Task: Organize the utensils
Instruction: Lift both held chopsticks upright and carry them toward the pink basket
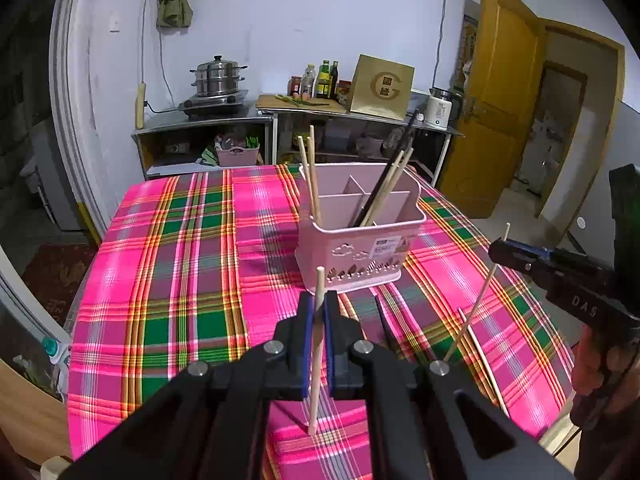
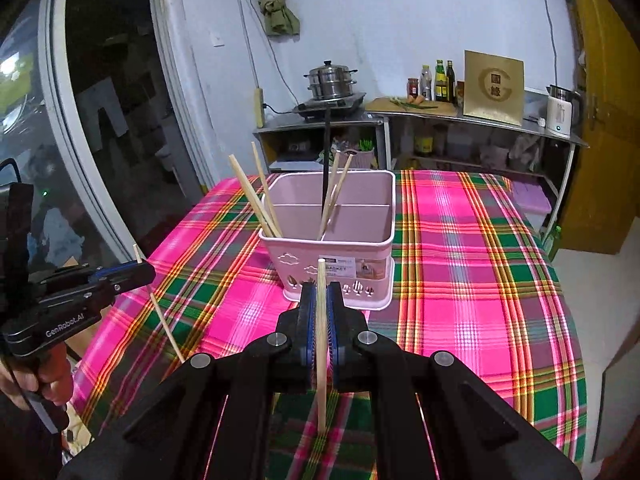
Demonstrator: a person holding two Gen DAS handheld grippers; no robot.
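Observation:
A pink divided utensil basket (image 1: 352, 256) (image 2: 288, 258) stands on the plaid tablecloth (image 1: 180, 260), with several wooden chopsticks (image 1: 310, 176) and a black one (image 1: 394, 160) upright in it. My left gripper (image 1: 319, 300) (image 2: 142, 272) is shut on a pale wooden chopstick (image 1: 315, 392) (image 2: 166, 328), held above the cloth just in front of the basket. To its right, my right gripper (image 2: 321, 292) (image 1: 496, 250) is shut on another wooden chopstick (image 2: 321, 392) (image 1: 476, 304). Both sticks are clear of the basket.
One wooden chopstick (image 1: 482, 364) and a black one (image 1: 384, 320) lie on the cloth in front of the basket. A steel counter behind the table holds a steamer pot (image 1: 218, 76), bottles (image 1: 324, 80) and a kettle (image 1: 440, 106). A yellow door (image 1: 500, 100) is at the right.

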